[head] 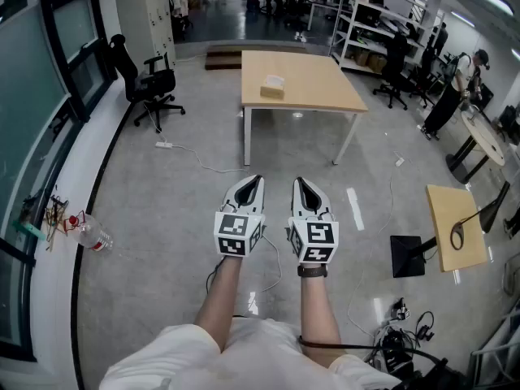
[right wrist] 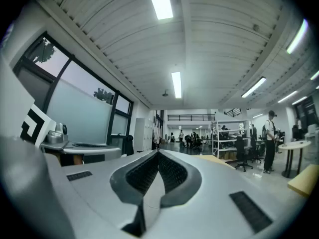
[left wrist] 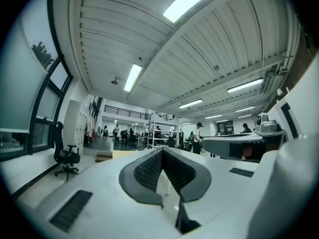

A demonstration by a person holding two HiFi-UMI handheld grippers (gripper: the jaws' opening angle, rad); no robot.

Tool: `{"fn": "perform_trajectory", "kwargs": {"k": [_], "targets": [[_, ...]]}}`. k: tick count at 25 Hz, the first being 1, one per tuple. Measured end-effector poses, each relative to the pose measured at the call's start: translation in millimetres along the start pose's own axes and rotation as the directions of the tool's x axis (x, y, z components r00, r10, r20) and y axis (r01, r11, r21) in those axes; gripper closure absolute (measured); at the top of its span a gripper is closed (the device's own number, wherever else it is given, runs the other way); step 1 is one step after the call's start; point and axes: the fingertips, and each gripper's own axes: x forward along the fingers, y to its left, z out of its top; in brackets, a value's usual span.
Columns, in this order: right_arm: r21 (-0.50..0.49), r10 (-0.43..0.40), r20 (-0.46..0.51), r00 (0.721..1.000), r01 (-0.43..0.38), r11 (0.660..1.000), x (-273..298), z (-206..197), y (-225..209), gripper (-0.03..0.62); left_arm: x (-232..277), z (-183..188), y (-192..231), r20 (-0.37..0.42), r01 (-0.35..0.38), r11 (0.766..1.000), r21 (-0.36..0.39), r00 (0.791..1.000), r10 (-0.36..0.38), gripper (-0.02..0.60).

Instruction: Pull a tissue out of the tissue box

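Note:
A tan tissue box [head: 272,87] sits on a light wooden table [head: 325,88] across the room, well ahead of both grippers. I hold the two white grippers level over the grey floor, side by side and well short of the table. My left gripper [head: 257,179] [left wrist: 162,151] is shut, its ribbed black pads meeting at the tips with nothing between them. My right gripper [head: 298,182] [right wrist: 158,153] is shut in the same way and also empty. Neither gripper touches anything.
A black office chair [head: 150,84] stands left of the table, with a white power strip [head: 165,145] and its cable on the floor nearby. A plastic bottle [head: 91,234] lies by the left window wall. A small wooden desk [head: 455,226], cables [head: 398,340] and shelving [head: 366,15] are on the right.

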Motion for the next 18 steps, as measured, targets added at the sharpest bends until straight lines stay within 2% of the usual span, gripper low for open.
{"fn": "perform_trajectory", "kwargs": {"k": [3,6,9,12,18], "targets": [[0.016,0.02,-0.008,1.0,-0.02,1.0,-3,-16,-18,0.592,13,-18,-13,-0.014,-0.039,0.999,-0.034,0.999,0.038,0.58],[0.062,0.027,-0.045,0.999,-0.024,0.998,-3,-44,-33,0.592,18,-38,-19,-0.036,-0.079,0.996,-0.028,0.996,0.078,0.58],[0.148,0.019,-0.118,0.993,-0.002,0.989,6,-75,-48,0.592,26,-49,-16,-0.072,-0.097,0.995,-0.022,0.993,0.095,0.58],[0.185,0.028,-0.133,0.991,-0.003,0.983,22,-82,-56,0.592,38,-50,-3,-0.077,-0.112,0.993,-0.025,0.991,0.11,0.58],[0.201,0.02,-0.151,0.988,0.011,0.979,73,-88,-70,0.592,85,-59,22,-0.081,-0.07,0.997,-0.029,0.994,0.068,0.58]]}}
